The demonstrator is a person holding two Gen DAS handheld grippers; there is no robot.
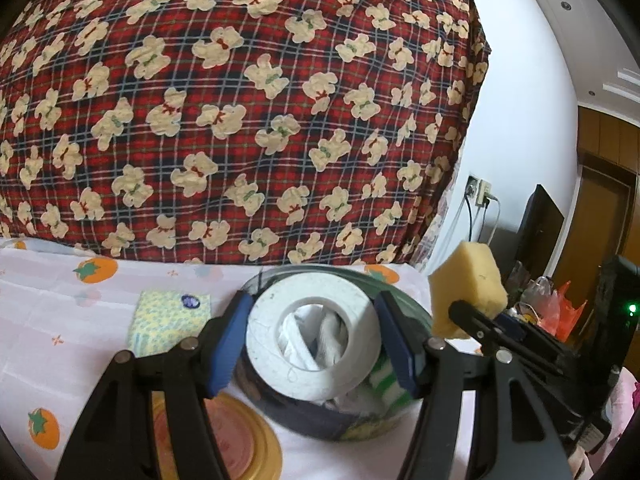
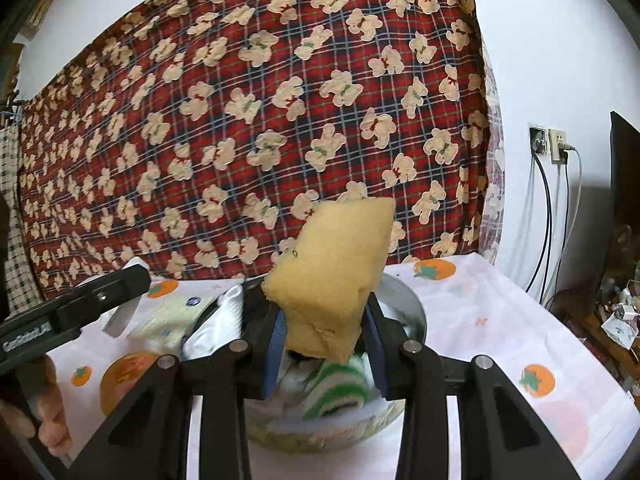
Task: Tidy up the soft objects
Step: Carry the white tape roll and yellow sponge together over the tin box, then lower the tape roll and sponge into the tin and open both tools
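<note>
Right hand-held gripper (image 2: 325, 338) pinches the yellow sponge (image 2: 334, 280) by its lower end, above the round tin (image 2: 416, 320) on the bench. Thin grip, so it may slip or land outside. Long axis tilts up-right. Left hand-held gripper (image 1: 312, 344) spread around the tape roll (image 1: 312, 340) (contact unclear).
</note>
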